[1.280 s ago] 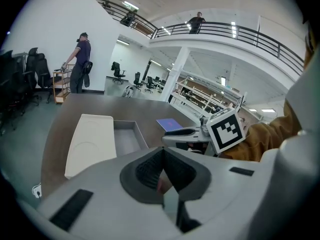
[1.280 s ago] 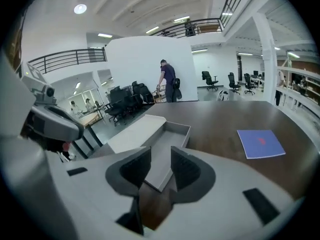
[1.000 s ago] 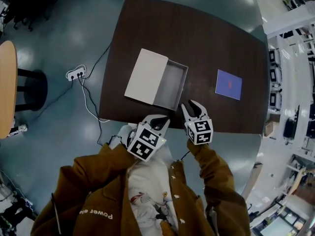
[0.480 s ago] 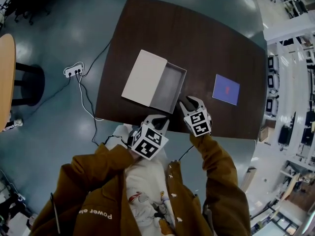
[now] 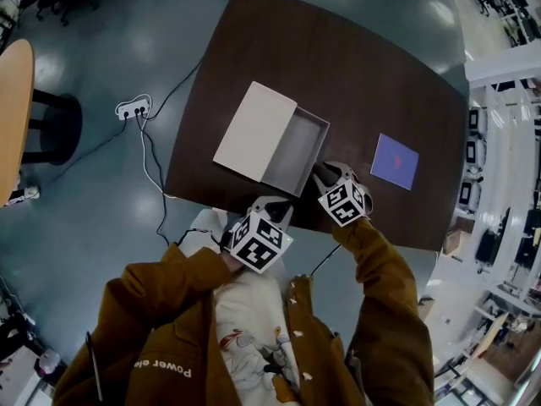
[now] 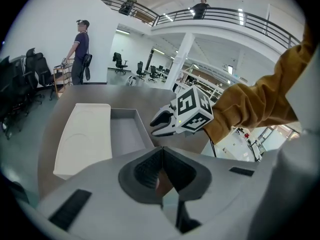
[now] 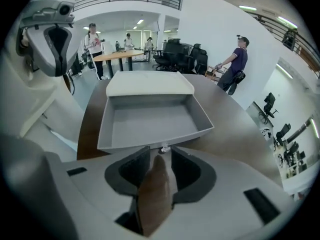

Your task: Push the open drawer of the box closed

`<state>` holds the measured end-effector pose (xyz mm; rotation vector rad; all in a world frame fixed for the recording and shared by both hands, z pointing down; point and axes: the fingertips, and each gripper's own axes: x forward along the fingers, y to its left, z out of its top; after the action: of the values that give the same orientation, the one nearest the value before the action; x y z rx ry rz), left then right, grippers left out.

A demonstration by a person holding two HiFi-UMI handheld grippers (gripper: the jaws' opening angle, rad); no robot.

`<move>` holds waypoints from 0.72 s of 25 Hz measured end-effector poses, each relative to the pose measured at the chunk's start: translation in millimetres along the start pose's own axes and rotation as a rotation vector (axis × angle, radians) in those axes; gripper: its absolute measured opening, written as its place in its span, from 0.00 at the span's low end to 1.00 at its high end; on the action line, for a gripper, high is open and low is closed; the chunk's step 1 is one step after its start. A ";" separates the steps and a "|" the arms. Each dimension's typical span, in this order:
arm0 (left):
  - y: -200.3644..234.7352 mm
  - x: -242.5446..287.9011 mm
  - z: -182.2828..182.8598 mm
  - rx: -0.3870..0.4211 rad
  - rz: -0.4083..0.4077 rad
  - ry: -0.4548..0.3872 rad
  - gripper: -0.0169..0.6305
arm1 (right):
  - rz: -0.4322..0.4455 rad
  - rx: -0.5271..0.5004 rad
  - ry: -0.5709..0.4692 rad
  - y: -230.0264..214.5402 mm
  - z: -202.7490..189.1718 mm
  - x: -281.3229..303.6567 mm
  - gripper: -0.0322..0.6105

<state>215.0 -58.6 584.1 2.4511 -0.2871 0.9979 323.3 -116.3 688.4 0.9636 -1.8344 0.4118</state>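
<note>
A flat cream-white rectangular cardboard box [image 5: 254, 131] lies near the left edge of the dark brown table [image 5: 380, 66], slightly askew to it, its shallow grey drawer [image 5: 296, 150] pulled well out on the side toward the table's middle.

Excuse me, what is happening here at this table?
A person holds tongs in each hand at a dark table. The right tongs, whose jaws have just been opening with nothing between them, stand just in front of the open drawer of a white box. The left tongs are shut and empty, near the table edge.
</note>
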 end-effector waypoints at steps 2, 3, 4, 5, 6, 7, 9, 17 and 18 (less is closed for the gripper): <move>1.2 0.9 -1.9 -0.002 0.004 0.006 0.03 | 0.011 -0.043 0.018 -3.9 -2.1 6.6 0.25; 1.2 1.6 -3.1 -0.004 0.004 0.009 0.03 | 0.017 -0.064 0.026 -5.2 -3.7 9.7 0.25; 1.1 2.3 -4.7 -0.007 0.002 0.013 0.03 | 0.024 -0.084 0.034 -5.9 -5.4 12.7 0.25; 1.0 3.1 -6.4 -0.013 -0.003 0.020 0.03 | 0.032 -0.106 0.042 -6.2 -6.9 15.5 0.25; 0.9 3.7 -8.2 -0.021 -0.009 0.028 0.03 | 0.040 -0.128 0.049 -6.1 -8.4 18.1 0.25; 1.1 4.1 -9.7 -0.030 -0.012 0.035 0.03 | 0.049 -0.151 0.057 -5.7 -10.0 20.7 0.25; 1.7 3.7 -11.6 -0.041 -0.009 0.042 0.05 | 0.064 -0.185 0.070 -4.6 -13.5 25.7 0.25; 0.1 0.1 -16.1 -0.049 0.015 0.042 0.08 | 0.088 -0.192 0.079 -1.9 -16.2 37.9 0.25; -1.2 0.5 -16.3 -0.050 0.012 0.043 0.08 | 0.090 -0.195 0.080 -1.5 -16.1 38.6 0.25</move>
<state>206.0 -49.4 594.2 2.3829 -0.3090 1.0348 326.5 -123.6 729.5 0.7241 -1.8127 0.3149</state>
